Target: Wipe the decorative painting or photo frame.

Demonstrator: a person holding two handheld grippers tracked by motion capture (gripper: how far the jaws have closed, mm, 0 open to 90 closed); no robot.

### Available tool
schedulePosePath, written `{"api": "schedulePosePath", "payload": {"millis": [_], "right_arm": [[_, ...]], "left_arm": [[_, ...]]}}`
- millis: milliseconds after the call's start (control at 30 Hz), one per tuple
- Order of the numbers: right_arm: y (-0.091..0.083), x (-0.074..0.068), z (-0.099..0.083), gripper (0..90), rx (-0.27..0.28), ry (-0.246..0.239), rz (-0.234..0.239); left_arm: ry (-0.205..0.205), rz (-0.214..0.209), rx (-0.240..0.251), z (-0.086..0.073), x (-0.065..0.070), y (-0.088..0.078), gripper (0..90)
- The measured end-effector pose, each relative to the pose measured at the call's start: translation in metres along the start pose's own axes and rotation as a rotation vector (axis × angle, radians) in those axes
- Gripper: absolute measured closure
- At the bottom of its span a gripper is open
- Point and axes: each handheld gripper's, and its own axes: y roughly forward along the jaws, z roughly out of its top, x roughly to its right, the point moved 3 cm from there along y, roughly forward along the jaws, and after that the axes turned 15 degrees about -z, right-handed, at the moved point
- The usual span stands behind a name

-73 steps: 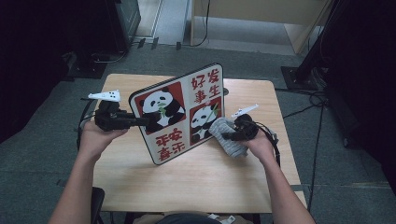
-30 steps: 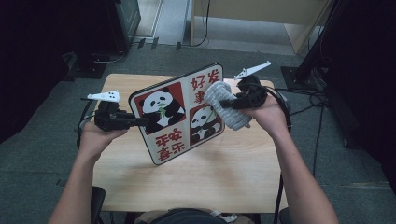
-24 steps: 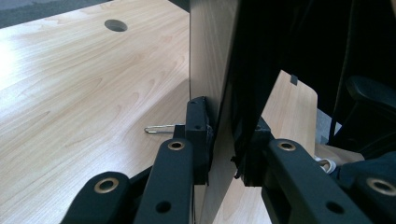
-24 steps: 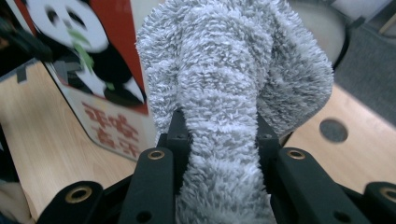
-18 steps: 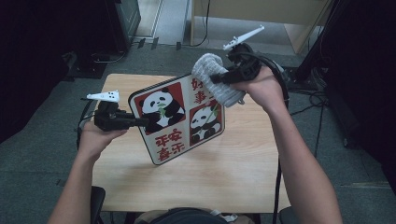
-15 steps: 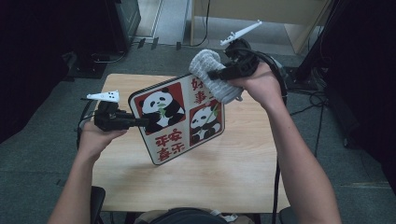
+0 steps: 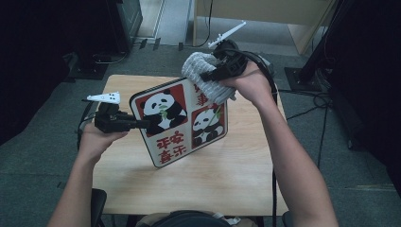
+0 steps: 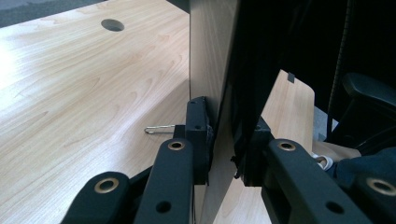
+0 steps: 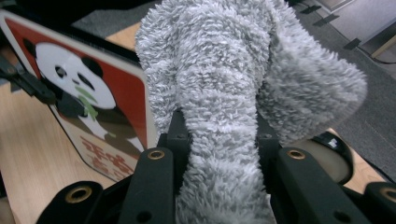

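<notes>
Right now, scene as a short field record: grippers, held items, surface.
left gripper: shut on the left edge of the red-and-white panda picture board, seen clamped in the left gripper view
board pose: upright, tilted, bottom corner near the light wooden table
right gripper: shut on the fluffy grey cloth
cloth position: at the board's top right corner in the high view
work in hand: wiping the board, by the look of it

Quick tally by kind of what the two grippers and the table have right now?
Panda boards: 1, the panda board, clamped on edge by the left gripper.
Cloths: 1, the grey fluffy cloth, pinched in the right gripper.
Clips: 1, the wire clip on the table.
Total: 3
</notes>
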Motion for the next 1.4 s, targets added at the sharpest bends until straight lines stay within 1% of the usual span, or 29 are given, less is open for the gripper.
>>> {"api": "schedulePosePath", "payload": {"millis": [67,300,467,500,533,633,733,933,967,1100,1267,1400], "right_arm": [[0.002,0.0,-0.003,69.5,-0.003,0.0,0.001],[0.005,-0.002,-0.012,69.4,0.026,0.006,0.01],[0.008,-0.003,-0.02,69.3,0.055,0.019,0.006],[0.008,-0.003,-0.022,69.3,0.072,0.01,0.007],[0.008,-0.004,-0.024,69.3,0.072,0.012,0.001],[0.01,-0.004,-0.031,69.3,0.084,0.008,0.005],[0.014,-0.004,-0.036,69.1,0.095,0.022,0.014],[0.017,-0.005,-0.042,68.9,0.123,0.017,0.011],[0.017,-0.005,-0.043,68.9,0.119,0.026,0.013],[0.021,-0.005,-0.048,68.7,0.133,0.025,0.014],[0.027,-0.009,-0.056,68.6,0.114,0.022,0.015],[0.031,-0.01,-0.062,68.6,0.112,0.033,0.025]], "left_arm": [[-0.001,-0.001,0.001,0.0,0.0,0.0,78.2],[0.003,-0.003,-0.002,0.0,-0.001,0.0,78.2],[0.004,-0.004,-0.004,0.0,-0.001,0.0,78.1],[0.004,-0.005,-0.004,0.0,-0.001,0.0,78.1],[0.005,-0.005,-0.005,0.0,-0.001,0.0,78.1],[0.004,-0.005,-0.004,0.0,-0.001,0.0,78.1],[0.003,-0.005,-0.004,0.0,-0.001,0.0,78.0],[0.004,-0.01,-0.005,0.0,-0.001,-0.001,77.9],[0.004,-0.012,-0.006,0.0,-0.001,-0.001,77.8],[0.001,-0.013,-0.005,0.0,-0.001,-0.001,77.7],[0.002,-0.015,-0.007,-0.001,-0.001,-0.001,77.6],[0.001,-0.015,-0.005,-0.001,-0.002,-0.001,77.6]]}}
